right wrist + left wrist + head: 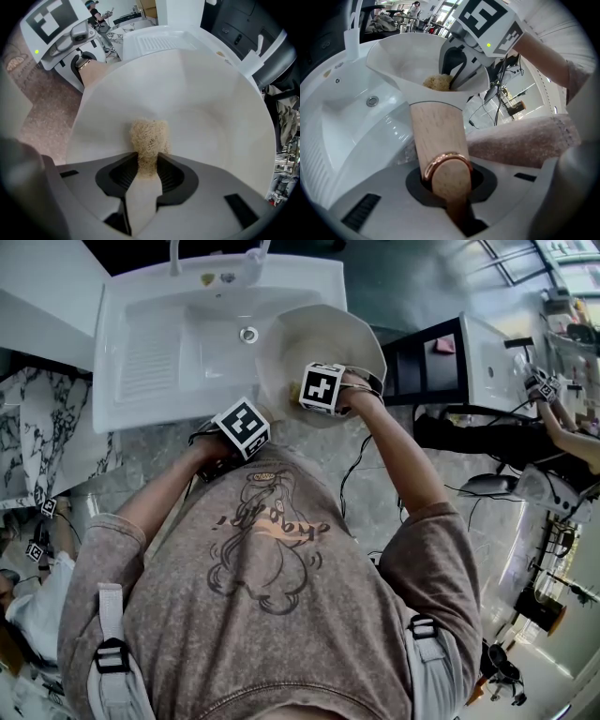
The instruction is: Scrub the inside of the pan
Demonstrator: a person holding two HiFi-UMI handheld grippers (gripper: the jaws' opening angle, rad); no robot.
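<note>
Nearest, the left claw [447, 187] is clamped on the very end of the pan's wooden handle [436, 131], where a copper-coloured ring [440, 161] circles the wood. The right claw [147, 171] stands narrow, pinching the lower part of a tan fibrous scouring pad [149, 136]; the pad's free end lies against the inner wall of the pan [319, 338].

The pan, pale cream inside, rests on nothing. It is held tilted over the right side of the white sink [178, 343], with the drain [247, 334] beyond it.

The pan looks rigid and fairly weighty. Gripped at the far tip of the handle, it will probably lever hard against the claw, and scrubbing pressure may twist the smooth, rounded wood. A hold closer to the bowl would likely steady it. The inner surface looks glossy and is probably slick. The pad seems light, soft and springy, so it should be held deep in the jaws or it may drag loose.
</note>
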